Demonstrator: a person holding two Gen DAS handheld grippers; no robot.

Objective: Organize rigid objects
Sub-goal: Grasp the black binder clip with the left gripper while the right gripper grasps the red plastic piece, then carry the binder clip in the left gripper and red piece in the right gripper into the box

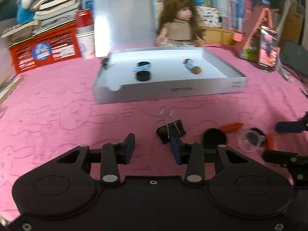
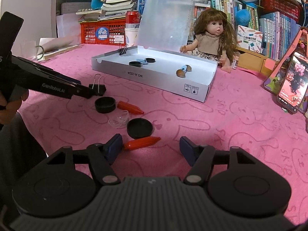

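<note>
left gripper (image 1: 152,149) fingers apart, binder clip (image 1: 170,130) just ahead | right gripper (image 2: 151,149) fingers apart, empty

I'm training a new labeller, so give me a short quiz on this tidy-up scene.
1. True or false: the binder clip on the pink cloth is clamped between the left gripper's pads.
2. How many black caps lie on the cloth, outside the white box?
3. What lies nearest the right gripper? A) a red pointed piece B) a spoon C) a battery

Key: 1 false; the pads stand apart with only cloth between them. 2 two. 3 A.
</note>
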